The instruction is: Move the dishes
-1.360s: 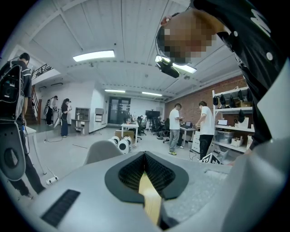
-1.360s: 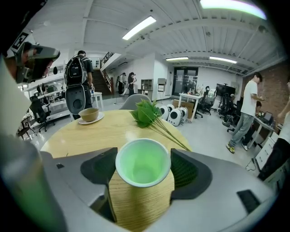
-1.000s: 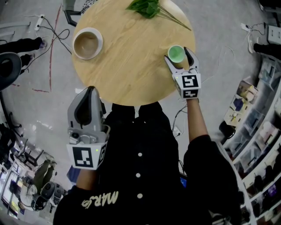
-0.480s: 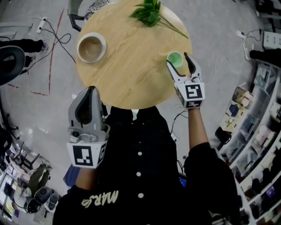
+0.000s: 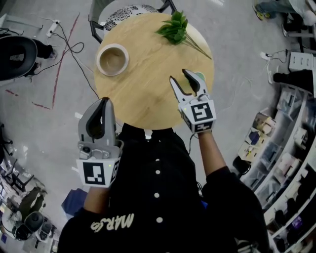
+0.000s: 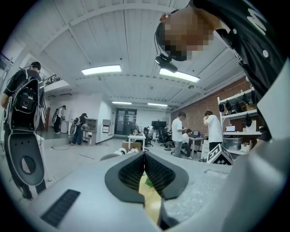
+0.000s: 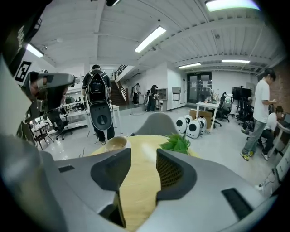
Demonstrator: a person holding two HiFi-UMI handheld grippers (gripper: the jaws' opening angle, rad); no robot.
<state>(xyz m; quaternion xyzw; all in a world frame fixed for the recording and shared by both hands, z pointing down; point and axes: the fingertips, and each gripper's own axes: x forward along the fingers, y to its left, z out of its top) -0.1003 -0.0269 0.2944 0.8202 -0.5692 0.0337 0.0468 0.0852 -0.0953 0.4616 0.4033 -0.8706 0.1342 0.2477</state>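
A round wooden table (image 5: 148, 74) holds a cream bowl (image 5: 112, 59) at its left and a small green cup (image 5: 201, 77) near its right edge. My right gripper (image 5: 180, 79) hovers open over the table just left of the cup, which it partly hides, and nothing is between its fingers. In the right gripper view the jaws (image 7: 144, 163) stand apart over bare wood, with the bowl (image 7: 116, 143) ahead to the left. My left gripper (image 5: 102, 101) is shut and empty, held off the table's near left edge. Its closed jaws (image 6: 145, 165) show in the left gripper view.
A sprig of green leaves (image 5: 175, 27) lies at the table's far side, also visible as leaves (image 7: 177, 142) ahead right. A chair (image 5: 129, 11) stands behind the table. Cables (image 5: 69, 44) trail on the floor at left. Shelves (image 5: 291, 133) line the right.
My right gripper has come away from the green cup, moving left over the table with its jaws open. The cup stays near the right edge. The left gripper has hardly moved.
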